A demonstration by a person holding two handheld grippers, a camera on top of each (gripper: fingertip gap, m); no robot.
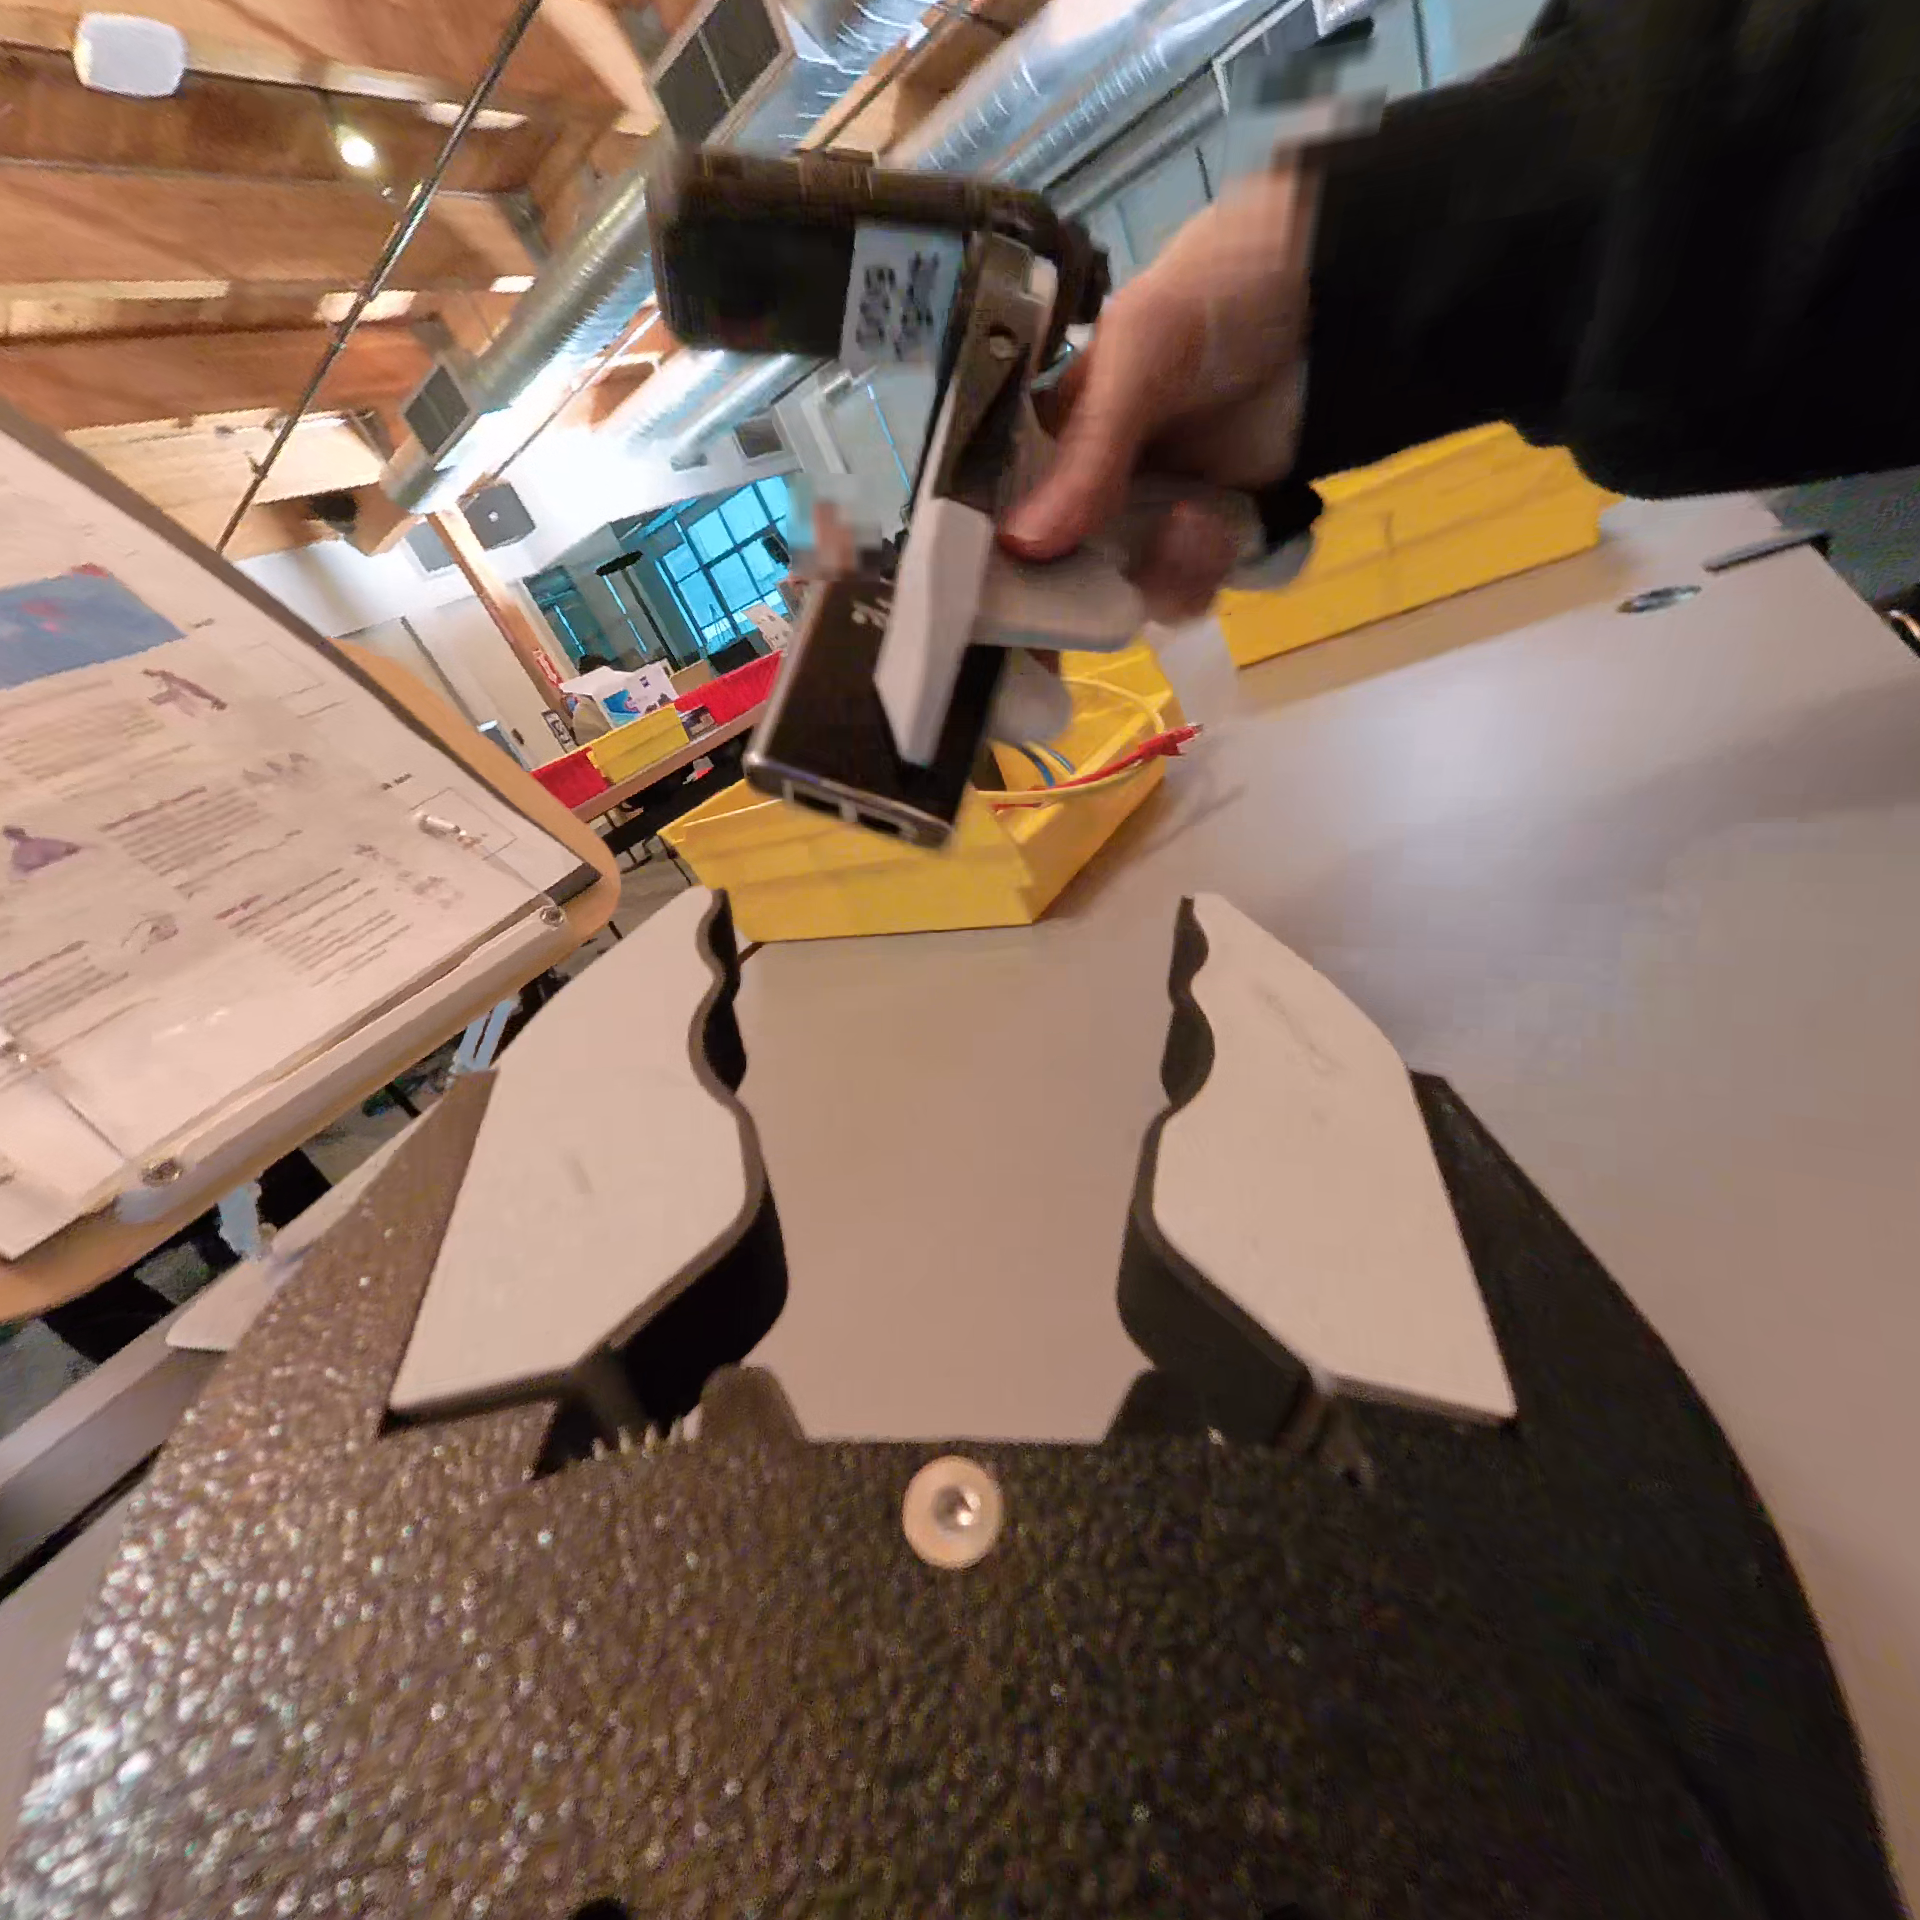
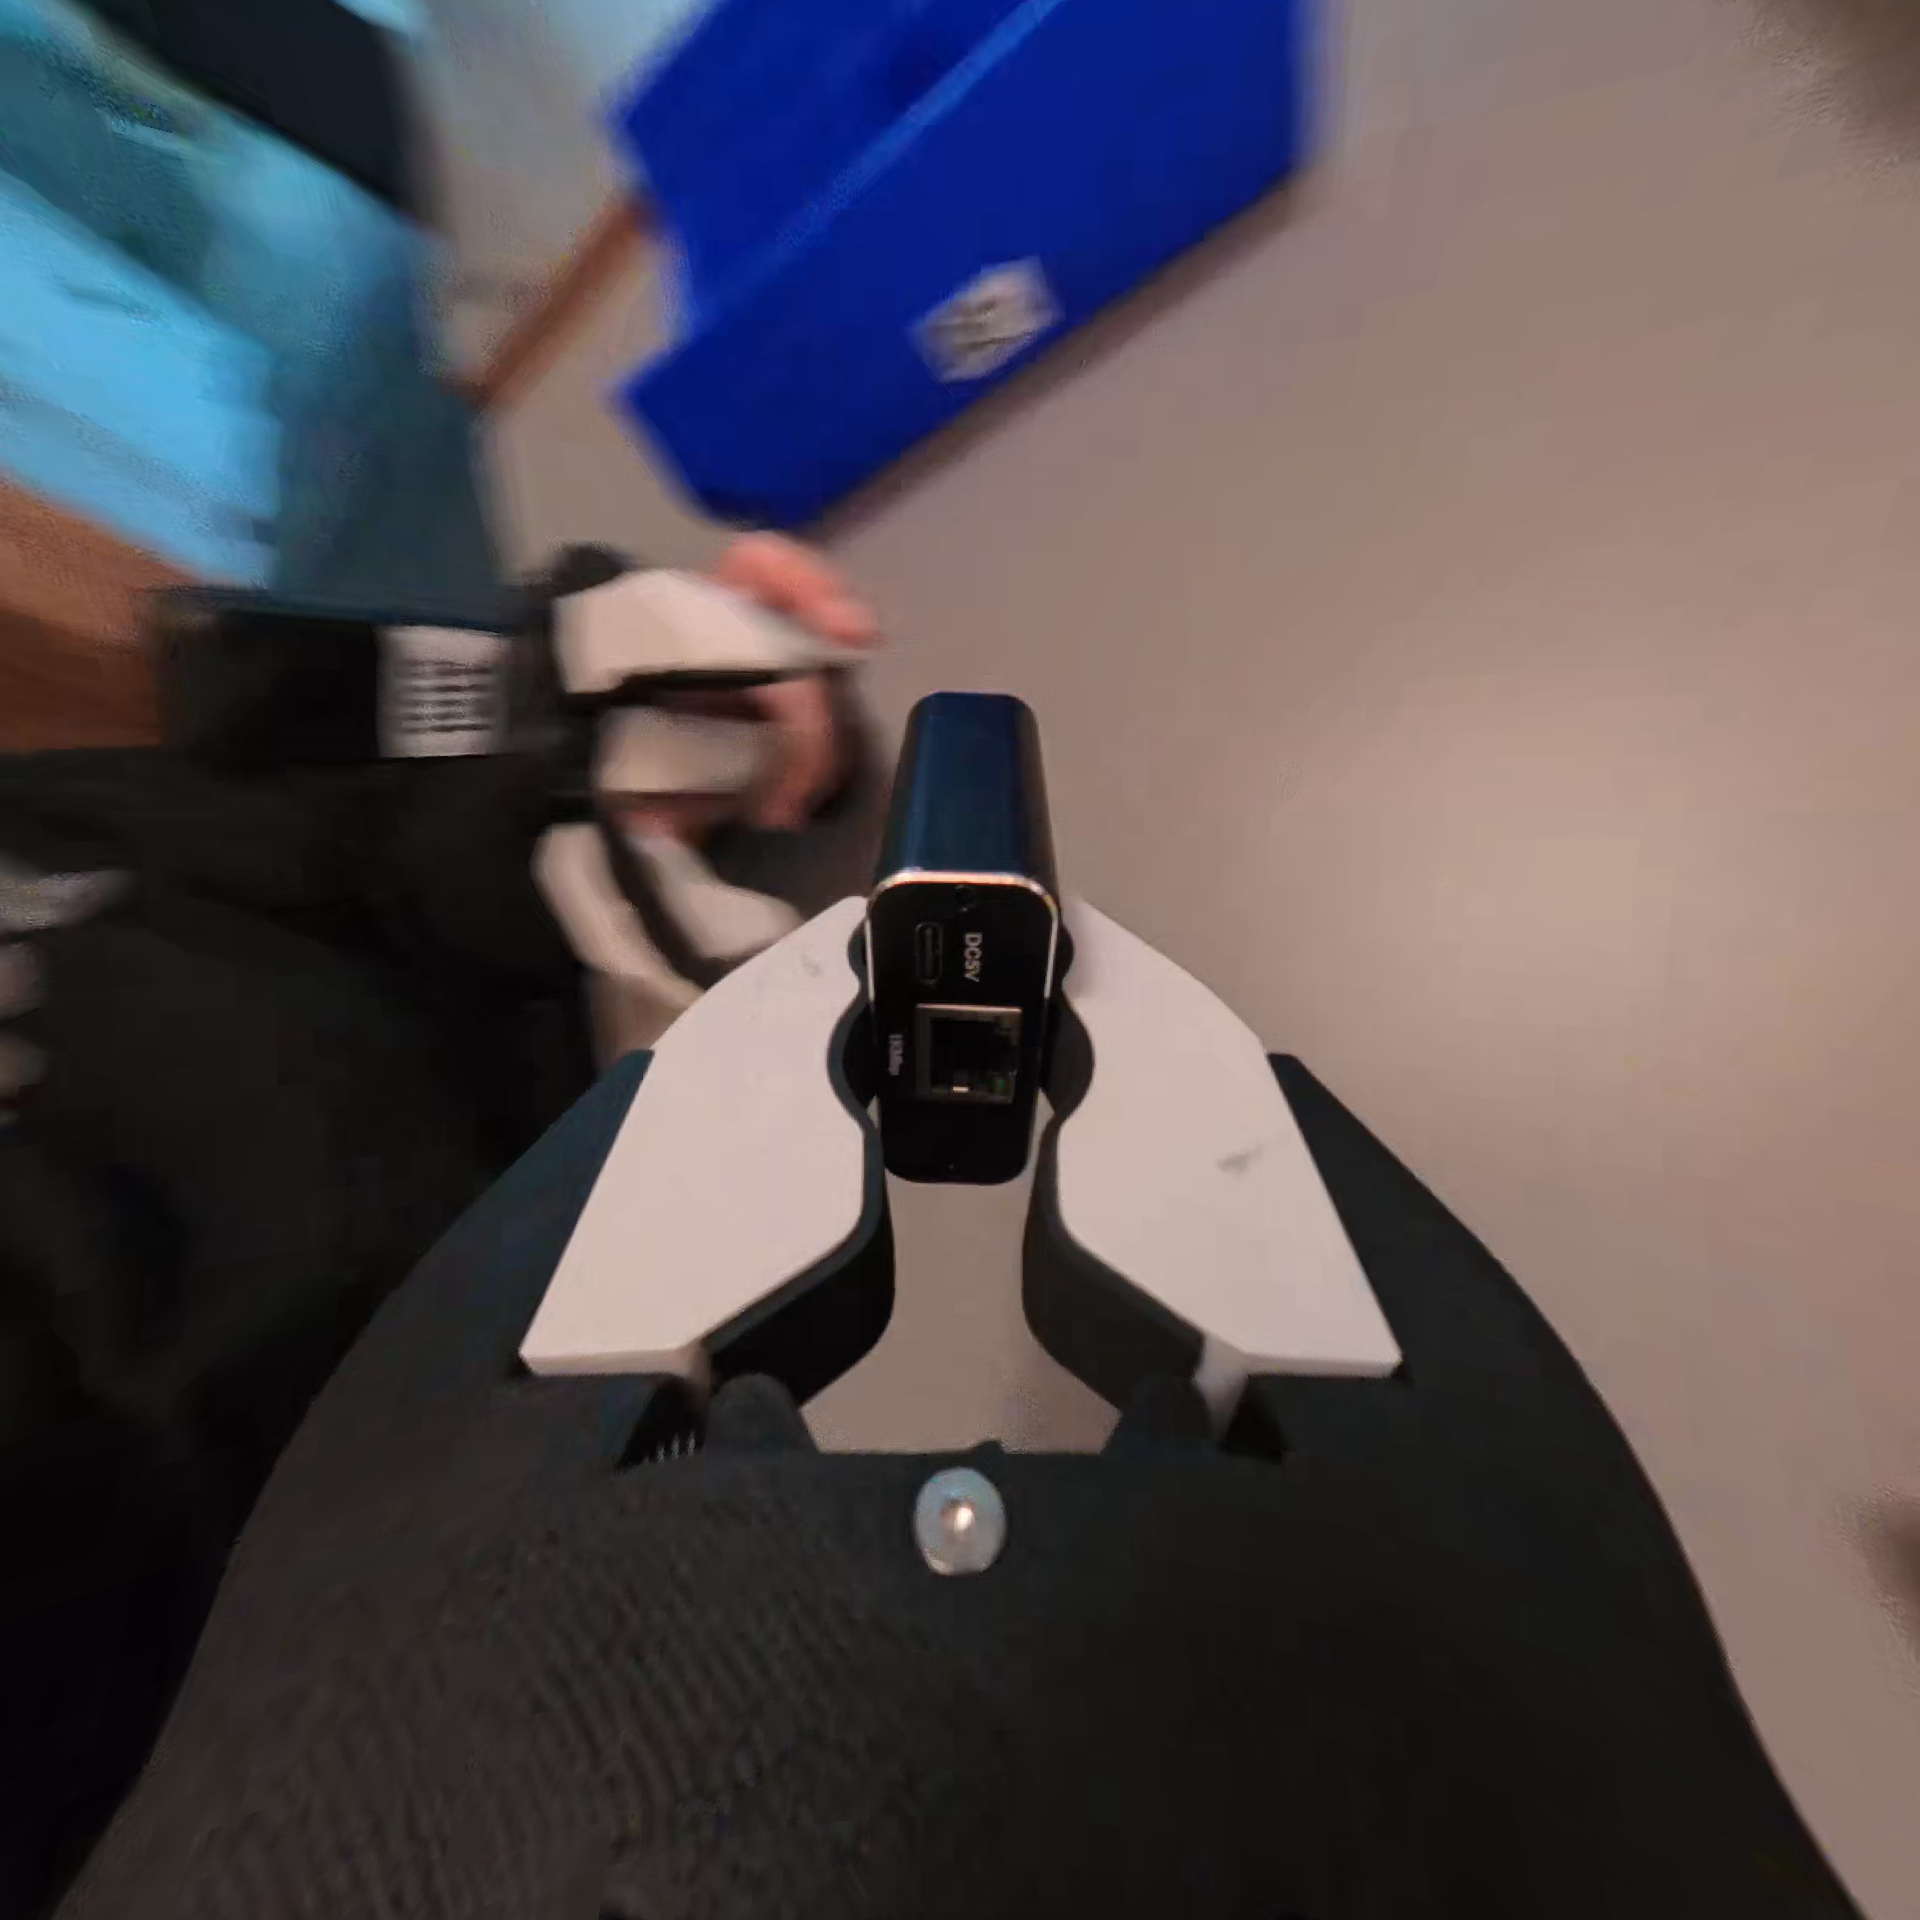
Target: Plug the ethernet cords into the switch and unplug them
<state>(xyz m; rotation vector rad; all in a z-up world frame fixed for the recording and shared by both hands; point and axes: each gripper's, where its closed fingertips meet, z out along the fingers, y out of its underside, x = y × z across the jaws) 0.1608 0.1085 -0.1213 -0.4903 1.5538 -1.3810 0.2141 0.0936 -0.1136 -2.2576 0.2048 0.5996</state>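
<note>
Gripping one black switch in right gripper, fingers clamped; left gripper wide open, empty, near one yellow bin with cords.

1. I see the switch, a small black box with rounded edges, clamped between my right claw's white fingers, lifted off the grey surface.
2. Its near end face shows one network socket and a small oval port.
3. The cords, red and yellow, lie unplugged in a yellow bin on the surface.
</note>
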